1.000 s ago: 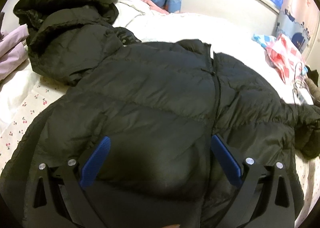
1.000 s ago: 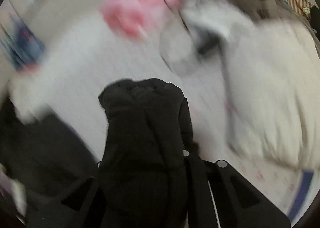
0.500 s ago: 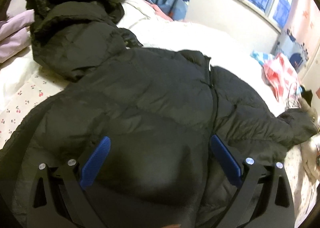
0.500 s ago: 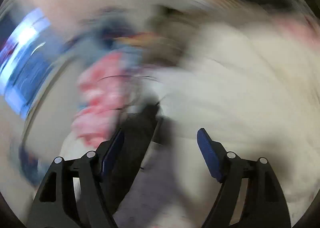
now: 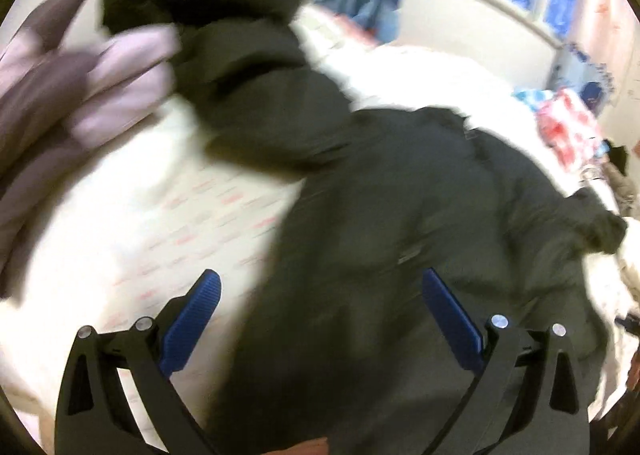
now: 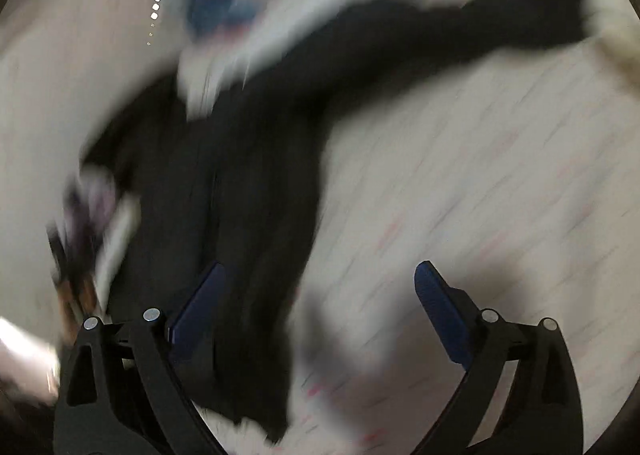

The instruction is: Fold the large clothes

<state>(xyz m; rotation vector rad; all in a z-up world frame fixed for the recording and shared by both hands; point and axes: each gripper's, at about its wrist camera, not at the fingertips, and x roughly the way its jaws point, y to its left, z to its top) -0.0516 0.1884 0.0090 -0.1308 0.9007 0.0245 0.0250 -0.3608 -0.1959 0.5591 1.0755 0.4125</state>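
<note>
A large dark puffer jacket [image 5: 400, 223] lies spread on the bed, its hood [image 5: 208, 3] at the upper left and one sleeve [image 5: 592, 223] stretched right. My left gripper [image 5: 320, 311] is open and empty above the jacket's left edge. In the blurred right wrist view the jacket [image 6: 248, 183] lies on the sheet with its sleeve [image 6: 500, 31] stretched to the upper right. My right gripper [image 6: 320, 303] is open and empty above the jacket's right edge.
The bed sheet [image 5: 168, 223] is white with small red prints. A pale purple garment [image 5: 80, 95] lies at the left beside the hood. A red-and-white cloth [image 5: 568, 127] lies at the far right by the window wall [image 5: 460, 11].
My right gripper has let go of the black sleeve, opened, and swung left over the jacket. My left gripper has moved left, from over the jacket's middle to its left edge.
</note>
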